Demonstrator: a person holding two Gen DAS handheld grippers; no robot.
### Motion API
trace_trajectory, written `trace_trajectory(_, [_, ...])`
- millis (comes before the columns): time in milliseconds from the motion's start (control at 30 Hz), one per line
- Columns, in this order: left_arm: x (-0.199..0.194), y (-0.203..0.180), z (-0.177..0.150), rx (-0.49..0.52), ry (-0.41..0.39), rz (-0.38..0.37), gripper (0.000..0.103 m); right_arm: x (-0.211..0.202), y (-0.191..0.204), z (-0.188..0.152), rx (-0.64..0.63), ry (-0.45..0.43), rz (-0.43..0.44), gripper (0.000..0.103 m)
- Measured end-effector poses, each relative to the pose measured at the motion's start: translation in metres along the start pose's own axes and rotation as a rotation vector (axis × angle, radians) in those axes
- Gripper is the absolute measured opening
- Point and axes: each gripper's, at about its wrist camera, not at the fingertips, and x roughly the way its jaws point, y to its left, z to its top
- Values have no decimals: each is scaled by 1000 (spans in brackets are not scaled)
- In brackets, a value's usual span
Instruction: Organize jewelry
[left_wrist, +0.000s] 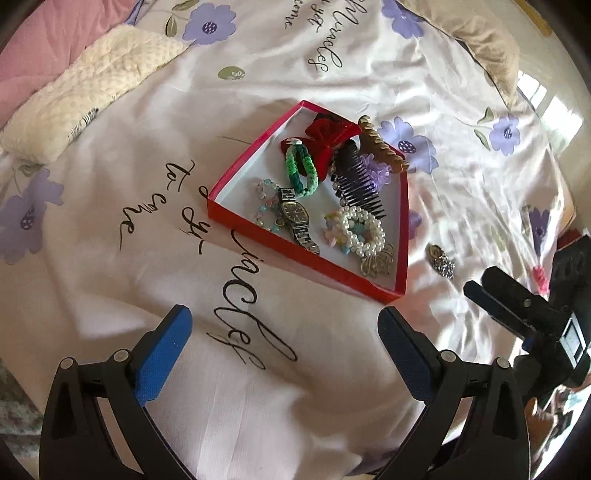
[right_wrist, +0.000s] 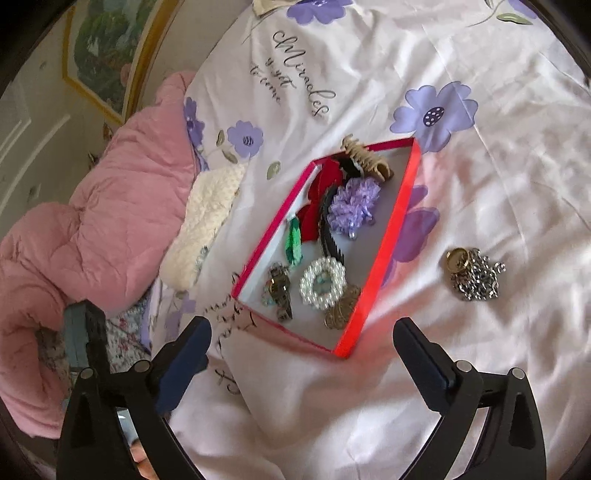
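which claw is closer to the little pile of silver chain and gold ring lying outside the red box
Right. The right claw is open just short of the silver chain and gold ring pile; the left claw is open across the red cardboard box corner from it.

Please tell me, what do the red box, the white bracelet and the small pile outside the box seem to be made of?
The red box looks like glossy cardboard: thin straight walls, white matte inside. The white bracelet seems to be pearl-like beads, probably plastic or imitation pearl, round and shiny. The small pile on the bedsheet looks like metal: silver chain links with glints and a gold-coloured ring. Real or plated, I cannot tell.
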Motion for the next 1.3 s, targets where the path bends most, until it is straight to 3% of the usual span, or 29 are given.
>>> trace_trajectory(133, [-8,-10,0,46,-2,43,101,-4,3,-4,-29,31,-50,100])
trace_trajectory(333, [-24,-20,5,117,-31,100,102,-15,25,1,-195,44,-198,100])
trace_trajectory(500, [-37,-24,15,183,-47,135,102,-18,50,15,-352,87,-270,100])
trace_trajectory(633, [-49,-33,29,234,-95,192,103,-23,73,28,-455,105,-270,100])
trace_trajectory(800, [-51,-38,41,227,-127,233,103,-19,93,40,-552,94,-313,102])
trace_trajectory(900, [-45,-38,44,204,-127,254,103,-8,92,42,-558,97,-364,102])
trace_trajectory(1067, [-27,-35,43,170,-89,262,103,9,77,38,-490,142,-319,102])
trace_trajectory(1300, [-22,-31,39,134,-66,263,103,16,69,30,-484,146,-321,102])
